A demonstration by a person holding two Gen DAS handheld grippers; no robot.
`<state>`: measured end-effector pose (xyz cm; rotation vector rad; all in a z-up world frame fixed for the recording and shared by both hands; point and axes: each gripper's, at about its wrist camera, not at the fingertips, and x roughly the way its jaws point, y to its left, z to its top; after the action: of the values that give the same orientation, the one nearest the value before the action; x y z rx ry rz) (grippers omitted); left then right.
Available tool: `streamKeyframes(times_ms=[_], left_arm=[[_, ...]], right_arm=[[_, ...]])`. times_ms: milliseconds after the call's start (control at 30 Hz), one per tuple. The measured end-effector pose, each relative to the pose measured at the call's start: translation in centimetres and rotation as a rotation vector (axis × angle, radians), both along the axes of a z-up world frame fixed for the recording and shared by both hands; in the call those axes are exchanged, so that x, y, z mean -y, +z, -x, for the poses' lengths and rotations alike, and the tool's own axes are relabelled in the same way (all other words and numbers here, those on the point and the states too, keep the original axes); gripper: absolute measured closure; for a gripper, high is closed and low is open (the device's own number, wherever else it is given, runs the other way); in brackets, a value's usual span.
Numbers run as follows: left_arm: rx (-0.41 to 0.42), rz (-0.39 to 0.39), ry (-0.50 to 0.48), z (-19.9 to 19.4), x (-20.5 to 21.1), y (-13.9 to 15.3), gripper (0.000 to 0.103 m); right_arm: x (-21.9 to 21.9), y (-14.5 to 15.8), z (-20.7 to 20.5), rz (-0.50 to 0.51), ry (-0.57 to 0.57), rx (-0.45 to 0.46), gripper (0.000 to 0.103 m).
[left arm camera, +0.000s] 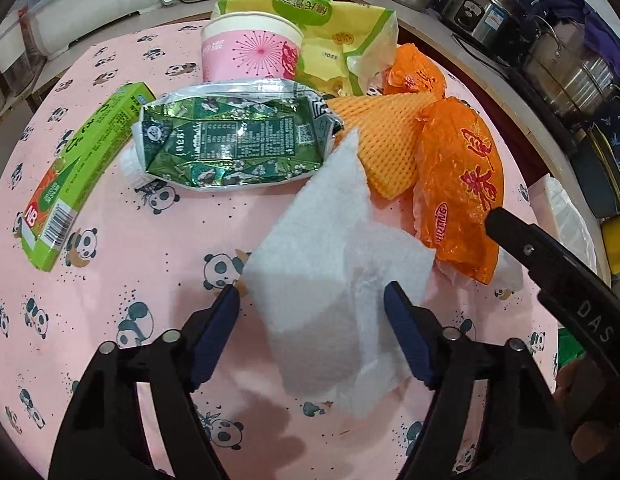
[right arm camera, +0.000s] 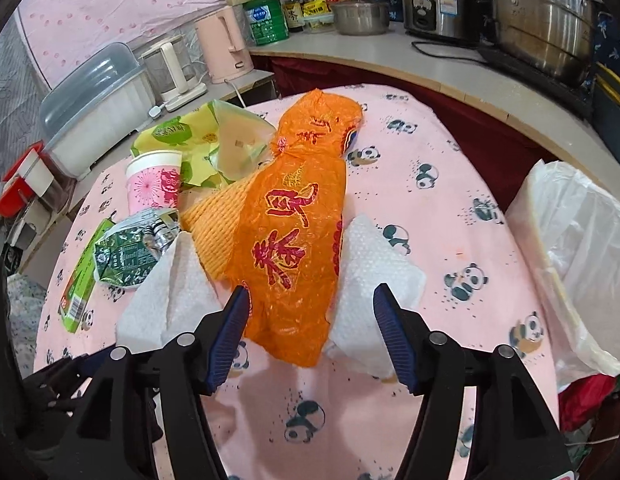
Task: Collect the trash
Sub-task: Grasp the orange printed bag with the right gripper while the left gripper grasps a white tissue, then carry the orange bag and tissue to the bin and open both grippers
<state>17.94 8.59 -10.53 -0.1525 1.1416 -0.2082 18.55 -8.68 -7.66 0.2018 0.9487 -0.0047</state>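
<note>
A pile of rubbish lies on the pink panda tablecloth (left arm camera: 109,320). My left gripper (left arm camera: 312,296) is open low over a white tissue (left arm camera: 330,280), one finger on each side of it, pads not pressing. My right gripper (right arm camera: 313,298) is open astride the near end of an orange wrapper (right arm camera: 293,240) with red print, also not clamped; that wrapper (left arm camera: 458,184) lies right of the tissue. Behind are a crushed green carton (left arm camera: 229,140), a green box (left arm camera: 77,176), a pink paper cup (left arm camera: 249,52), an orange foam net (left arm camera: 382,140) and a yellow-green bag (left arm camera: 342,40).
A bin lined with a white bag (right arm camera: 582,248) stands off the table's right edge. A second tissue (right arm camera: 374,272) lies under the orange wrapper. Steel pots (right arm camera: 542,20), a pink kettle (right arm camera: 225,44) and a lidded plastic box (right arm camera: 97,96) crowd the counter behind.
</note>
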Motion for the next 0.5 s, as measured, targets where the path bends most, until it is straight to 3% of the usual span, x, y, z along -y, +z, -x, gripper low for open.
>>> streamKeyframes(times_ms=[133,167,200,233,267,400,500], left_arm=[[-0.004,-0.003,-0.024,-0.2,0.5,-0.3,0.063],[-0.005,0.000,-0.030,-0.2,0.5,-0.3,0.075],[-0.008,0.001,-0.030,-0.3,0.5,-0.3,0.082],[-0.009,0.007,-0.027,-0.3,0.4,-0.2,0.085],[-0.007,0.012,-0.030,-0.3,0.4,-0.1,0.091],[0.021,0.012,-0.033,-0.1,0.5,1.0,0.097],[0.050,0.019,-0.036,0.3,0.7,2.3,0.097]], right_arm=[[-0.2,-1.2,-1.2,-0.008,0.004,-0.022,0.041],[-0.3,-1.4,-1.3,-0.012,0.007,-0.025,0.041],[-0.3,-1.6,-1.5,-0.015,0.008,-0.028,0.045],[-0.4,-1.6,-1.5,-0.019,0.012,-0.026,0.058],[-0.5,-1.6,-1.5,-0.024,0.018,-0.025,0.064],[-0.8,-0.7,-1.1,-0.038,0.037,0.000,0.081],[-0.6,0.8,-0.4,-0.044,0.034,0.043,0.083]])
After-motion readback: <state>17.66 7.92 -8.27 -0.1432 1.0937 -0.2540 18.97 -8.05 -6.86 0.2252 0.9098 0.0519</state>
